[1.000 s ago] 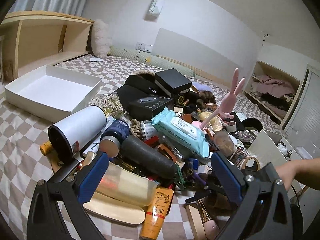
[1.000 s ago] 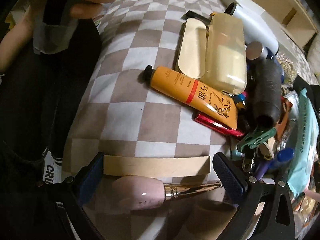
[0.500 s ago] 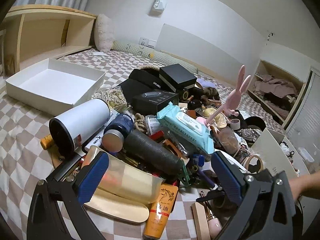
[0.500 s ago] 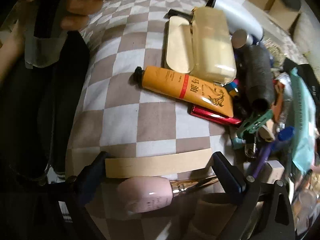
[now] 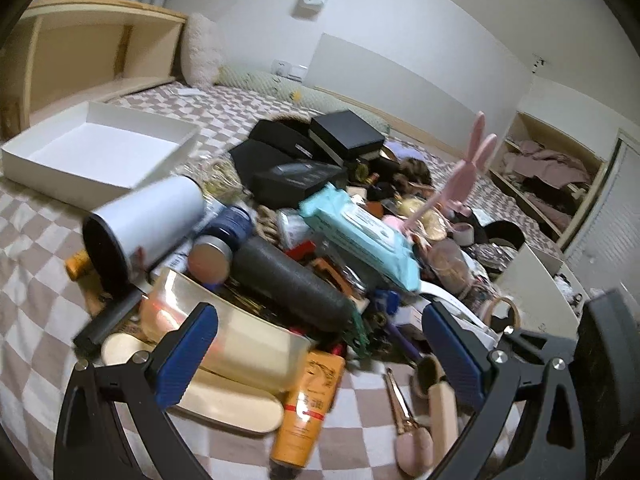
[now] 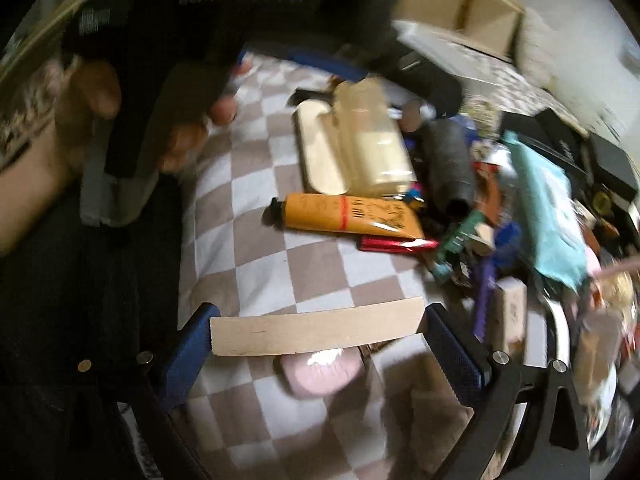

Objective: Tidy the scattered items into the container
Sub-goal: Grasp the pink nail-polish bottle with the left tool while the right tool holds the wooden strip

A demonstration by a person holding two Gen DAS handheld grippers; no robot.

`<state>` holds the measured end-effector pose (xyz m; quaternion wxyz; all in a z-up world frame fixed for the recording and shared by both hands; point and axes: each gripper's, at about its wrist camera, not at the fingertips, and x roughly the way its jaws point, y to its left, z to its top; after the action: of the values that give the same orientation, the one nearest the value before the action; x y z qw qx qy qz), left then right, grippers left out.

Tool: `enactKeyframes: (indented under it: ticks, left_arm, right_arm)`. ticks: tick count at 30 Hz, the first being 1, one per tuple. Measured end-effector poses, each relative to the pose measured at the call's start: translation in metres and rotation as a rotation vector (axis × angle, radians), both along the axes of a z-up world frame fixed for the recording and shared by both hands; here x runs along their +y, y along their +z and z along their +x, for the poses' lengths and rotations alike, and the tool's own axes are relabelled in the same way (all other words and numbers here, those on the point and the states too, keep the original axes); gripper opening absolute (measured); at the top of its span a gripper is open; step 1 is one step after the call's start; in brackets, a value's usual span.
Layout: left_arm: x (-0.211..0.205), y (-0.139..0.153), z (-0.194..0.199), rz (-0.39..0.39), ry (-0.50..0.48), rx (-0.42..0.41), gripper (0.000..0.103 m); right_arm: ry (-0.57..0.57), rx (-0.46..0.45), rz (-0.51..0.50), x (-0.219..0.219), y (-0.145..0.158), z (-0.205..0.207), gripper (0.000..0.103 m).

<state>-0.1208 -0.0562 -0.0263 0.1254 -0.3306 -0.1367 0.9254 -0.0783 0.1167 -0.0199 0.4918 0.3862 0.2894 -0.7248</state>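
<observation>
Wooden strip (image 6: 316, 330) spans the right gripper (image 6: 320, 344) end to end, jaws grasping it above the bed (image 6: 260, 264). Light, stiff, smooth; ends-only hold may slip. Left gripper (image 5: 320, 356) released, over clutter. White box (image 5: 100, 152) well apart.

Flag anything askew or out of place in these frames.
Nearly everything: the white box sits empty on the checkered bedspread while the items lie heaped beside it. The white tumbler lies tipped on its side. The right gripper has a wooden strip spanning its fingers endwise.
</observation>
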Motion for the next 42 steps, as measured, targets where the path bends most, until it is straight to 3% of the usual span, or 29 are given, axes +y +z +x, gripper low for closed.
enactKeyframes:
  ticks: [8, 13, 15, 24, 26, 29, 33, 42]
  left_arm:
    - [0.043, -0.011, 0.008, -0.052, -0.153, -0.052, 0.097]
    - [0.060, -0.024, 0.016, -0.079, -0.179, -0.113, 0.091]
    - [0.065, -0.033, 0.019, -0.077, -0.169, -0.152, 0.079]
    - [0.105, -0.062, 0.044, -0.144, -0.232, -0.242, 0.056]
    - [0.112, -0.066, 0.049, -0.184, -0.229, -0.240, 0.056]
    - [0.117, -0.068, 0.054, -0.223, -0.211, -0.228, 0.054]
    - [0.117, -0.069, 0.055, -0.256, -0.173, -0.223, 0.041]
    - [0.118, -0.071, 0.058, -0.287, -0.154, -0.215, 0.038]
  right_arm:
    - [-0.251, -0.057, -0.100, 0.030, -0.006, 0.007, 0.101]
    - [-0.393, -0.067, -0.153, 0.066, -0.007, -0.002, 0.101]
    - [-0.447, -0.054, -0.176, 0.079, -0.004, 0.000, 0.101]
    - [-0.709, -0.046, -0.374, 0.125, 0.009, -0.009, 0.101]
    - [-0.755, -0.045, -0.414, 0.132, 0.008, -0.010, 0.101]
    - [-0.802, -0.055, -0.466, 0.140, 0.005, -0.008, 0.101]
    - [-0.840, -0.080, -0.510, 0.145, -0.002, -0.008, 0.101]
    - [-0.833, -0.121, -0.519, 0.140, -0.013, -0.007, 0.101]
